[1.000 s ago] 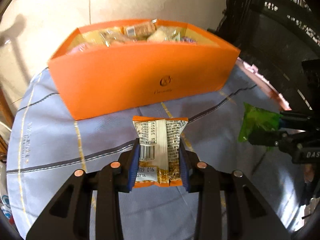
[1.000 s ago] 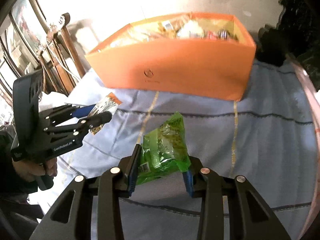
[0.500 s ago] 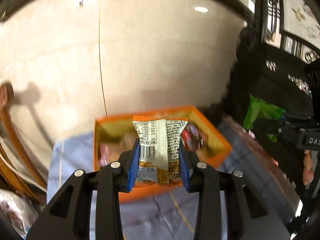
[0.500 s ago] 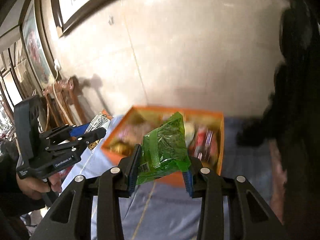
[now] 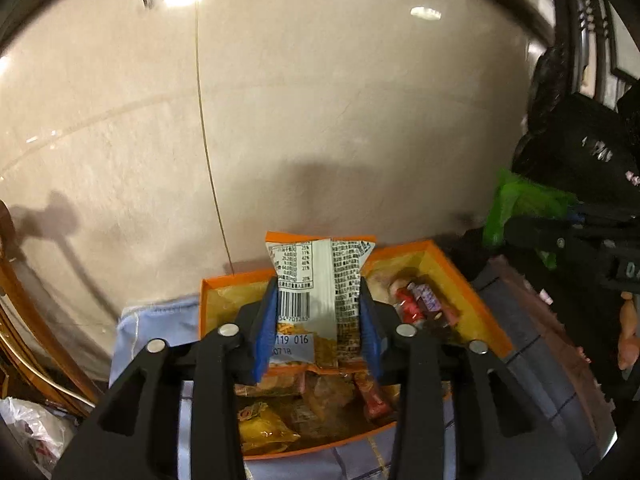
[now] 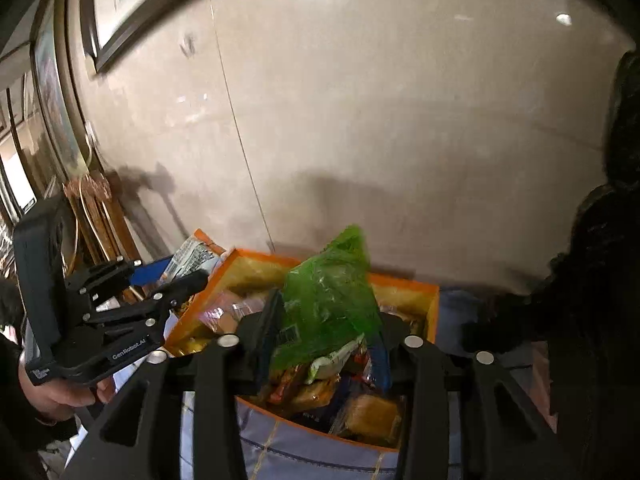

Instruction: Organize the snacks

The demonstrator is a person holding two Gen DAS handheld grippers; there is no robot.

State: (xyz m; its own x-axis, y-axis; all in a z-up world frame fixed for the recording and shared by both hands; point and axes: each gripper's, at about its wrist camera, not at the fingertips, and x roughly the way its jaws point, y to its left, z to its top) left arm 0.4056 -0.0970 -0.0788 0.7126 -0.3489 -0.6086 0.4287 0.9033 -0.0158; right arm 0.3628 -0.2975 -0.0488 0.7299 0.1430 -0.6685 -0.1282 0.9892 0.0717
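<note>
My left gripper (image 5: 318,326) is shut on a white and orange snack packet (image 5: 320,292) and holds it above the open orange box (image 5: 472,288), which holds several wrapped snacks. My right gripper (image 6: 324,332) is shut on a green snack bag (image 6: 328,296) and holds it over the same orange box (image 6: 434,304). The left gripper with its packet (image 6: 188,258) shows at the left of the right wrist view. The green bag (image 5: 516,204) shows at the right of the left wrist view.
The box stands on a light blue cloth (image 5: 160,316) against a beige marble wall (image 5: 320,120). Wooden furniture (image 6: 100,212) stands at the left. Dark carved furniture (image 5: 580,140) stands at the right. A framed picture (image 6: 120,0) hangs on the wall.
Both grippers rose from the cloth with their packets and moved forward. They now hang over the open top of the orange box.
</note>
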